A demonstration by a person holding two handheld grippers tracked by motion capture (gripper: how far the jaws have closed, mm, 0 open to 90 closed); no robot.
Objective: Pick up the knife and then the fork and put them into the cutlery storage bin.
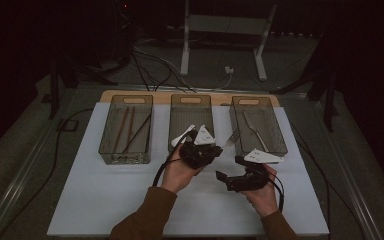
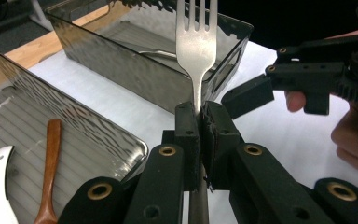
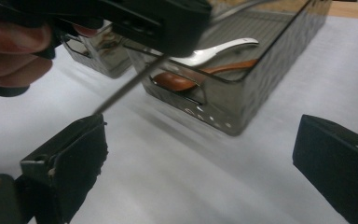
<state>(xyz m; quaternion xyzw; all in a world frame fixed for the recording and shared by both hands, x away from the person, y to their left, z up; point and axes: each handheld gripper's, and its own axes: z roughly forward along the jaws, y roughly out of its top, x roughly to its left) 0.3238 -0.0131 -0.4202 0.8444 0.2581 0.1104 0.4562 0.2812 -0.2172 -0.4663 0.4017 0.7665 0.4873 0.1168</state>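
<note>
One fork [image 2: 196, 44], pinched at the neck by the pressed-together jaws of the left gripper [image 2: 200, 119], tines aimed at 12 o'clock toward the right bin [image 2: 121, 65]; right gripper [image 3: 200, 154] spread, empty, at 3 o'clock.

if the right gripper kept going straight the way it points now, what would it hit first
Probably the fork handle held by the left gripper: it slants across just ahead of the right gripper and its open jaws. Beyond it stands the tray with spoons. Depth is hard to judge.
</note>
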